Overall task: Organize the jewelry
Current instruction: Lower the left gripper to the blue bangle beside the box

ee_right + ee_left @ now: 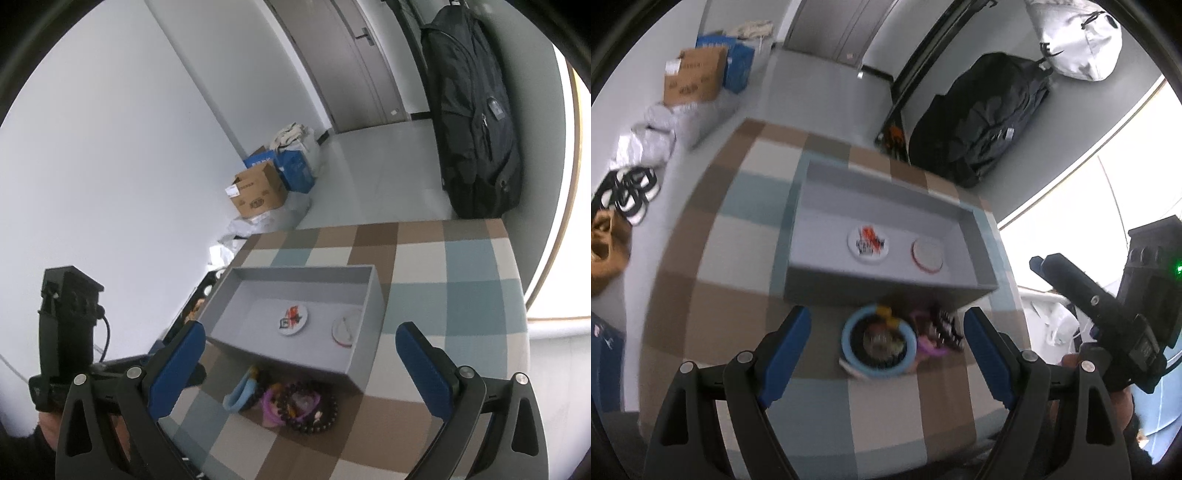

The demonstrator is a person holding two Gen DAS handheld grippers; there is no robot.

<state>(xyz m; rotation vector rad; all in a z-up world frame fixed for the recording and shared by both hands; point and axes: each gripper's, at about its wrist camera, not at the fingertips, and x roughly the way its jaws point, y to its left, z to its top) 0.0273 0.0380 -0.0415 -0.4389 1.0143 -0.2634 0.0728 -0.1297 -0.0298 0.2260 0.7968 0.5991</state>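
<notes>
Claws point(886, 347) apart — bracelets point(882, 341) blurred

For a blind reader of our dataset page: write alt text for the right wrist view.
An open right gripper hovers over a pile of bracelets on a checked tablecloth, just in front of a shallow grey tray holding two round discs. The left gripper shows at the left edge; a black backpack and cardboard boxes sit behind.
</notes>
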